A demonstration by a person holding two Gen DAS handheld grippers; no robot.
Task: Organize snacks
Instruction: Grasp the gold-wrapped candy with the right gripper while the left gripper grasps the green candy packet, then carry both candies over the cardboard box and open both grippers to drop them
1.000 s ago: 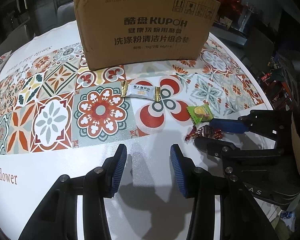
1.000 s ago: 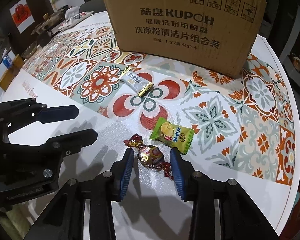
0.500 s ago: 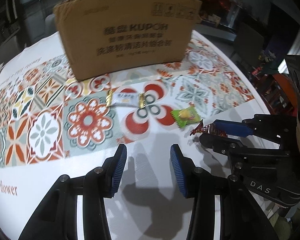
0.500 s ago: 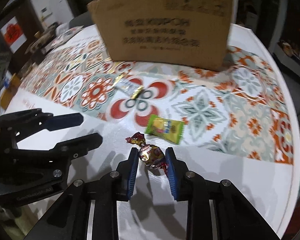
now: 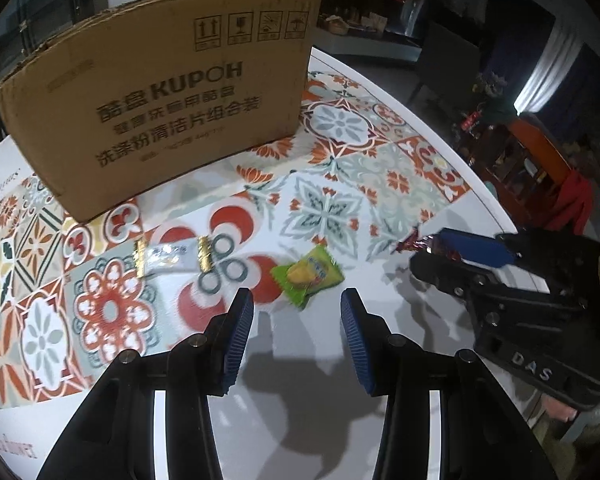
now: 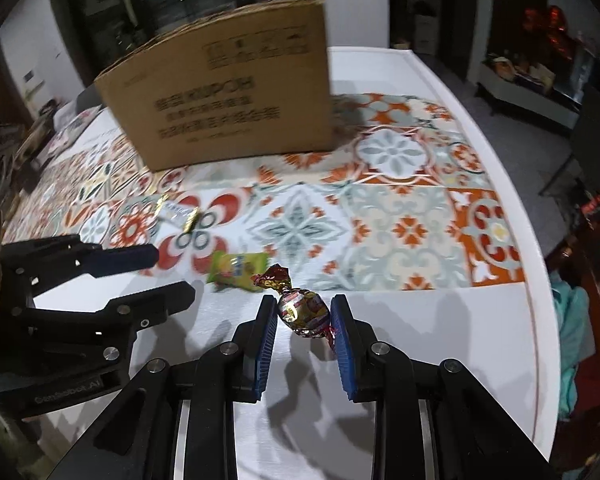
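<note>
Right wrist view, bottom centre: right gripper (image 6: pixel 303 314), jaws narrowed and just closed in, blue pads pressing both sides of a foil-wrapped candy (image 6: pixel 303 310), which sits clear of the table (image 6: pixel 440 332) with its shadow below. Left wrist view, bottom centre: left gripper (image 5: pixel 297 312), jaws partly open, nothing between them. Just beyond its fingertips, centre frame, a green packet (image 5: pixel 308 274) lies flat on the patterned tablecloth (image 5: pixel 380 176). Farther, centre left, a white packet with gold ends (image 5: pixel 174 258). Farthest, upper left, an upright cardboard box (image 5: pixel 160 116) with printed lettering, resting on the cloth.
</note>
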